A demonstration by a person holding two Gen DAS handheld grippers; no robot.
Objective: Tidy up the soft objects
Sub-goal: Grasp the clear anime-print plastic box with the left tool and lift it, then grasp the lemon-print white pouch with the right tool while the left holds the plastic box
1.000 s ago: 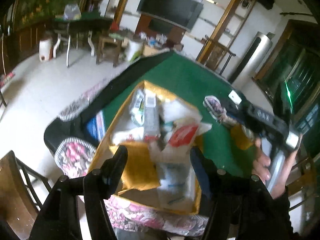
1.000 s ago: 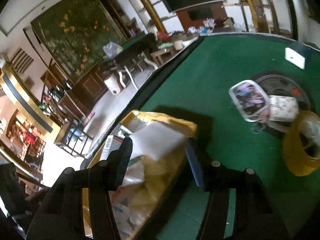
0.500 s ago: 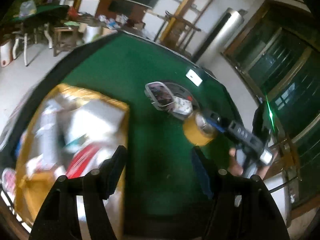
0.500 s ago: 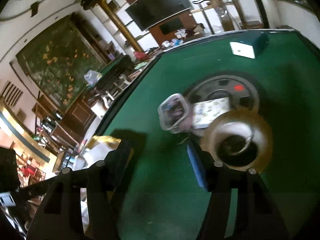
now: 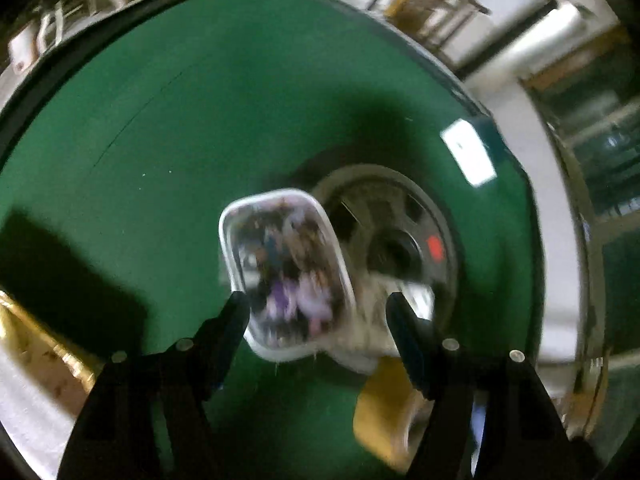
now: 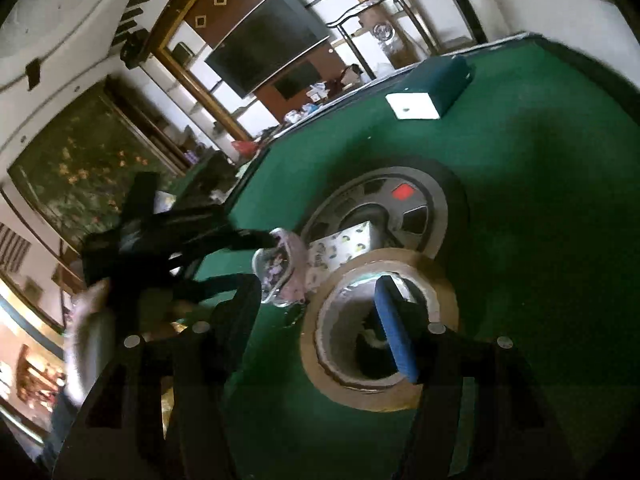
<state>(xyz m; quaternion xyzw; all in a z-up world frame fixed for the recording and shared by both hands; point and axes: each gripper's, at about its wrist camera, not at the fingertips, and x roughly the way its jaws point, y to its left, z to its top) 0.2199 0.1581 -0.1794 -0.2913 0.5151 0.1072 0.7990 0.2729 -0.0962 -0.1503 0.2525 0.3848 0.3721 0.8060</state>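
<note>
A clear soft pouch with purple print (image 5: 286,276) lies on the green table, leaning on a white printed packet (image 6: 344,246). My left gripper (image 5: 318,314) is open, its fingers on either side of the pouch's near end. It also shows in the right wrist view (image 6: 256,258), reaching at the pouch (image 6: 276,270). My right gripper (image 6: 318,296) is open just above a brown tape roll (image 6: 380,336), its right finger over the roll's hole. The tape roll also shows in the left wrist view (image 5: 384,408).
A dark round weight plate (image 5: 400,236) lies behind the pouch. A teal box with a white end (image 6: 430,94) stands farther back. The yellow box of packets (image 5: 36,352) shows at the left edge. The table's rim (image 5: 80,48) curves round the far side.
Both grippers have swung away from the yellow box to the right. The left one has closed in on the pouch, the right one on the tape roll.
</note>
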